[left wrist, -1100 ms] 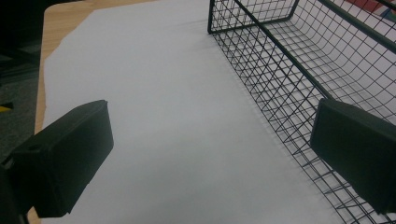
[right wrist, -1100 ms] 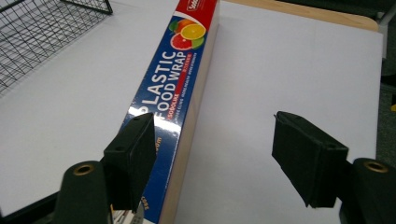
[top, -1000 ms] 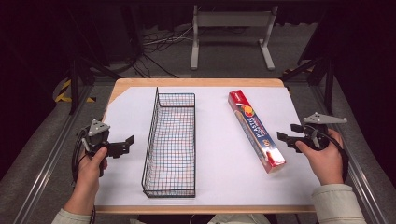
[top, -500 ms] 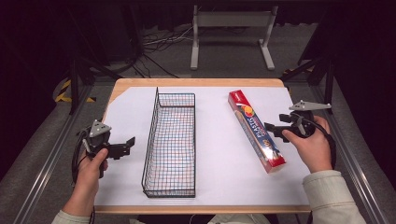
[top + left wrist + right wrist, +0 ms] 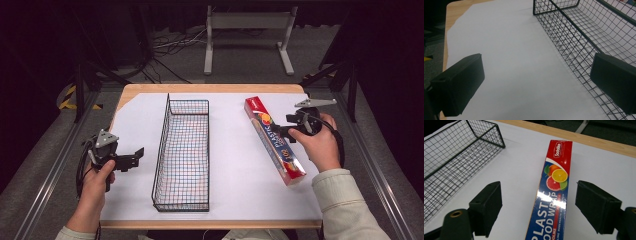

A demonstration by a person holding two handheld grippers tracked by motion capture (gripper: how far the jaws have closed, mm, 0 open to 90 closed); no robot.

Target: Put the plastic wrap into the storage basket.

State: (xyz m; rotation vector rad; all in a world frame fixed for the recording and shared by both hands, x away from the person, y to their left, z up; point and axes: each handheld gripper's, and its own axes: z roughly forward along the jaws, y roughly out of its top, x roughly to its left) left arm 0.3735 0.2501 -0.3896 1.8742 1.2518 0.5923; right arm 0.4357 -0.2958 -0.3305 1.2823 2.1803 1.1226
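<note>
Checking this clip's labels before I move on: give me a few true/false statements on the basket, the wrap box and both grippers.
1. The wire basket holds nothing. True.
2. The plastic food wrap box lies inside the basket. False: it lies on the white sheet, to the basket's right.
3. The right gripper is open, its jaws either side of the box. True.
4. The left gripper is shut on the basket's rim. False: it is open, beside the basket.

I'm holding the left gripper (image 5: 131,159) low at my left, fingers (image 5: 461,83) spread wide and pointing right. My right hand (image 5: 316,142) is carrying the right gripper (image 5: 278,132), fingers (image 5: 487,206) gaping wide, aimed leftward and down.
</note>
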